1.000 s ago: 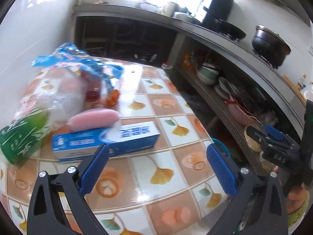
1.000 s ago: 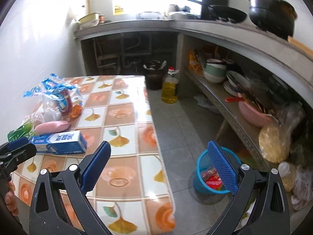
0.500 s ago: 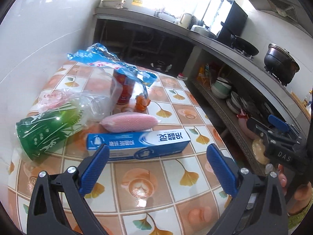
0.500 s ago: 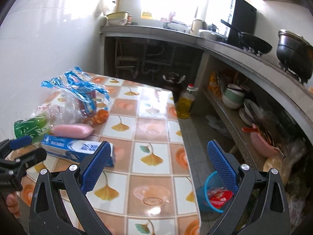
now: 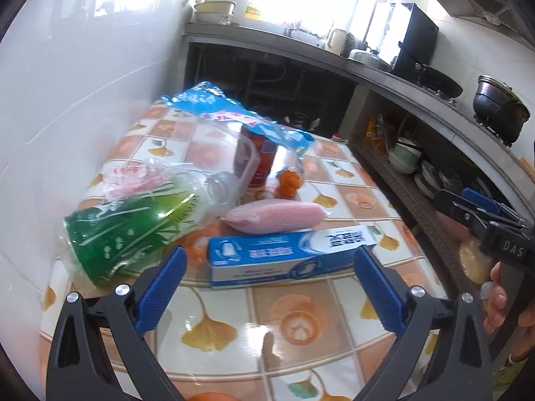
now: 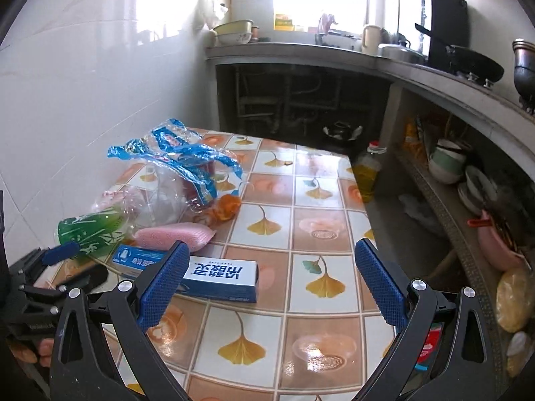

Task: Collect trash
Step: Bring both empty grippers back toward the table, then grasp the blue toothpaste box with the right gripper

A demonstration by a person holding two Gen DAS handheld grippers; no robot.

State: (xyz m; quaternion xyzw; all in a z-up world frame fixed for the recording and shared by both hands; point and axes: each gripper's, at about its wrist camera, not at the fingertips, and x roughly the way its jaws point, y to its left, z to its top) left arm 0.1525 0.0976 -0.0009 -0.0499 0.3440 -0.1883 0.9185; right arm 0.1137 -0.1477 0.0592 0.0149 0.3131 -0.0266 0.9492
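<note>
Against the wall on your left, the trash lies bunched on the tiled table point(image 5: 301, 317): a green printed wrapper point(image 5: 130, 230) nearest you on that side, clear plastic point(image 5: 207, 180) behind it, and a torn blue bag point(image 5: 234, 113) draped over a red can point(image 5: 264, 160). Just right of the green wrapper, a pink sponge-like roll point(image 5: 274, 215) lies touching the long side of a blue-and-white toothpaste box point(image 5: 287, 257), with a small orange scrap point(image 5: 289, 182) beyond them. Your left gripper point(image 5: 267, 287) hovers low over the table with its jaws spread wide and empty, the box lying just beyond its blue fingertips point(image 5: 160, 287), roughly spanning the gap. Moving right, your right gripper point(image 6: 267, 284) is likewise wide open and holds nothing; from its camera the box point(image 6: 207, 275) sits partly behind the left fingertip, the rest of the opening framing bare tabletop. Farther right, past the table edge, shelves under the counter point(image 6: 434, 80) hold bowls point(image 6: 448, 163) and a bottle of yellow oil point(image 6: 367, 170) stands on the floor.
</note>
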